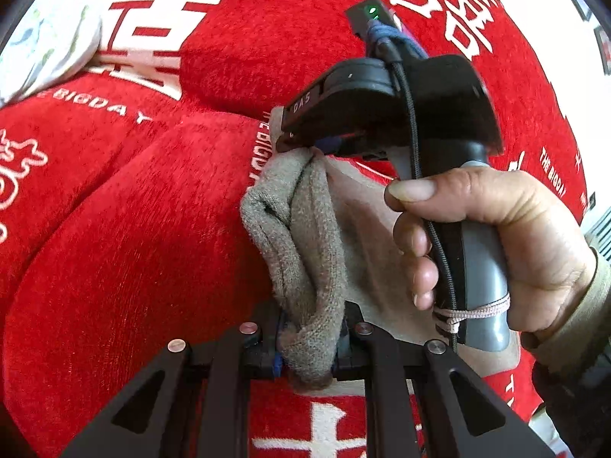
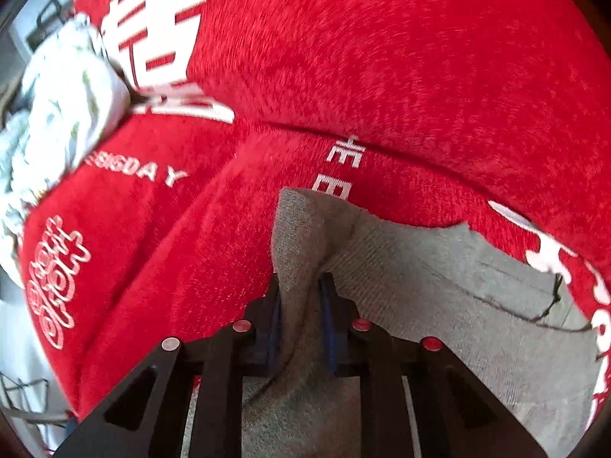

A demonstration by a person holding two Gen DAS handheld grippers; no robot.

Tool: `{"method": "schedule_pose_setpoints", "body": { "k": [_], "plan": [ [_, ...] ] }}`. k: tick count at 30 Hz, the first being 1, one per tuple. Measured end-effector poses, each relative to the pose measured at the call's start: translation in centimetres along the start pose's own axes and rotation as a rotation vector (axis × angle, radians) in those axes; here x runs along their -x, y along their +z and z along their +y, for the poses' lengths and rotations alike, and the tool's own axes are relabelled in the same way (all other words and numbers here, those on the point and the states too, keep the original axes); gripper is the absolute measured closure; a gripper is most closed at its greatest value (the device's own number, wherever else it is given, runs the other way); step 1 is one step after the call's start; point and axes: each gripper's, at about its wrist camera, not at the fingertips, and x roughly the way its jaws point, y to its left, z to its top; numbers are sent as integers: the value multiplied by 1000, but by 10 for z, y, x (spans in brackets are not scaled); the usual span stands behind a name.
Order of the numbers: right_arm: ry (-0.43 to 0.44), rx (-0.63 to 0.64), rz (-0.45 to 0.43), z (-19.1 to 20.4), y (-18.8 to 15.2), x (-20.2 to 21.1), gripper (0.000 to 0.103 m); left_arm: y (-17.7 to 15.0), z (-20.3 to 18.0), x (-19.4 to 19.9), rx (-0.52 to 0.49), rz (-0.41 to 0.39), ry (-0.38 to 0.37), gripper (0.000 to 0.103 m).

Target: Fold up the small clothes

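Note:
A small grey knitted garment point(image 1: 305, 236) lies on a red cloth with white characters point(image 1: 133, 229). My left gripper point(image 1: 309, 339) is shut on a bunched edge of the garment. In the left wrist view my right gripper point(image 1: 301, 145), held by a hand point(image 1: 496, 244), pinches the garment's far edge from above. In the right wrist view my right gripper point(image 2: 301, 305) is shut on a raised fold of the grey garment point(image 2: 420, 286), which spreads flat to the right.
A white patterned cloth point(image 1: 46, 38) is bunched at the far left of the red cloth; it also shows in the right wrist view point(image 2: 65, 114). The red cloth point(image 2: 382, 76) has soft ridges and folds.

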Motion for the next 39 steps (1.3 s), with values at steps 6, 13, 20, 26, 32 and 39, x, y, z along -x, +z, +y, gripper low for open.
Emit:
{"method": "schedule_pose_setpoints", "body": {
  "k": [6, 13, 20, 26, 32, 39],
  "plan": [
    [80, -81, -40, -20, -3, 19, 83, 3, -23, 0, -55, 30, 64, 85],
    [153, -137, -80, -40, -5, 41, 83, 3, -43, 0, -111, 58, 132, 85],
    [225, -187, -122, -63, -15, 59, 84, 0, -64, -1, -162, 86, 174, 85],
    [271, -230, -145, -89, -27, 70, 84, -6, -84, -5, -209, 86, 232, 85],
    [314, -252, -163, -107, -33, 76, 84, -8, -97, -6, -239, 84, 257, 85],
    [368, -282, -192, -124, -40, 88, 84, -9, -115, -4, -277, 81, 262, 85]
  ]
}}
